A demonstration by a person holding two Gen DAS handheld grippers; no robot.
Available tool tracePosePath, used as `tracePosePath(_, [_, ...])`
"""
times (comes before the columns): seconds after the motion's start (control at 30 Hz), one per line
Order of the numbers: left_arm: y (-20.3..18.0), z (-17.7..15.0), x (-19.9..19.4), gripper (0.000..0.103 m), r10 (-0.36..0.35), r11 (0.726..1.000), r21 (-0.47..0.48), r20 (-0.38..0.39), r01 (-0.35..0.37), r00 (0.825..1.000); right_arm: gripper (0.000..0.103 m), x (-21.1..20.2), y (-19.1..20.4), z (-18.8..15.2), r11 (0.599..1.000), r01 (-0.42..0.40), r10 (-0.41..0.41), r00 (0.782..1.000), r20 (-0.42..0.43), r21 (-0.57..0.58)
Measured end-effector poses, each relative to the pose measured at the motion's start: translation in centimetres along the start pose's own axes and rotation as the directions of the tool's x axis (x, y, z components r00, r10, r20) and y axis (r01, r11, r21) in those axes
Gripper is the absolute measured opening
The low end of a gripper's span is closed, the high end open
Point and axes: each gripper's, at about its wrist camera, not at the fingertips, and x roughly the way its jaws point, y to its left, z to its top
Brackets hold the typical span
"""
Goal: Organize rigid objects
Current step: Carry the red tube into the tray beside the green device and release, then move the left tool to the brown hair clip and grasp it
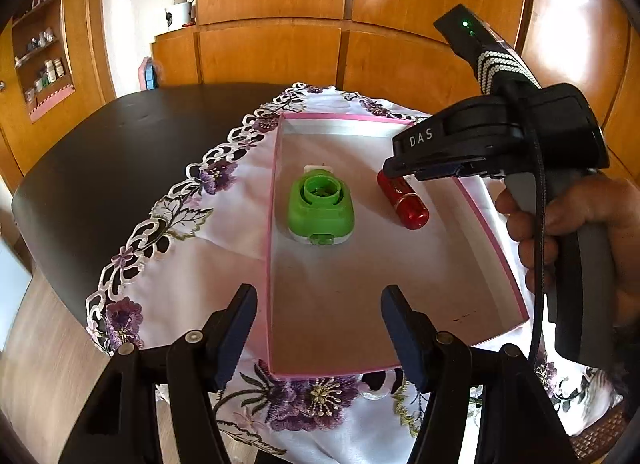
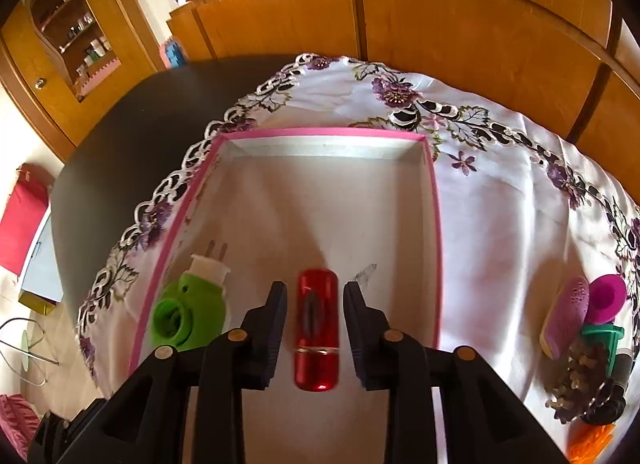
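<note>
Right gripper (image 2: 315, 328) straddled the red tube (image 2: 317, 328) lying in the pink box (image 2: 436, 223), pads just clear; left gripper (image 1: 316, 328) half-open, empty; best withdraw straight up.

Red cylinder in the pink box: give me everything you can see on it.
The glossy red cylinder with rounded ends looks like polished metal or hard plastic, with a thin gold band near one end that splits it into a long part and a short one. It lies flat on its side on the pale floor of the shallow pink-rimmed box, to the right of a green plastic plug-in device. The right hand-held gripper straddles it lengthwise, pads open with a slim gap on each side, so nothing grips it.
</note>
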Motion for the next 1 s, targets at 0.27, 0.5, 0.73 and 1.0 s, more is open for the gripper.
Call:
tracePosePath(0.27, [-0.3, -0.1, 0.0, 0.065, 0.004, 1.0, 0.0, -0.001, -0.004, 1.0, 0.035, -0.8, -0.6, -1.5, 1.0, 0.012, -0.013, 1.0, 0.027, 0.021])
tracePosePath(0.5, [-0.8, -0.2, -0.3, 0.065, 0.002, 1.0, 0.009, 0.003, -0.002, 1.0, 0.035, -2.9, -1.0, -2.5, 0.999, 0.027, -0.029, 0.996, 0.079, 0.025])
tracePosePath(0.73, [-1.2, -0.3, -0.5, 0.065, 0.001, 1.0, 0.015, 0.0, -0.001, 1.0, 0.035, -5.2, -0.6, -3.4, 0.999, 0.053, -0.053, 0.99, 0.133, 0.006])
tracePosePath(1.0, [-1.4, -0.4, -0.8, 0.065, 0.002, 1.0, 0.018, 0.001, -0.002, 1.0, 0.039, -7.3, 0.1, -4.9, 0.993, 0.107, -0.096, 0.977, 0.19, -0.05])
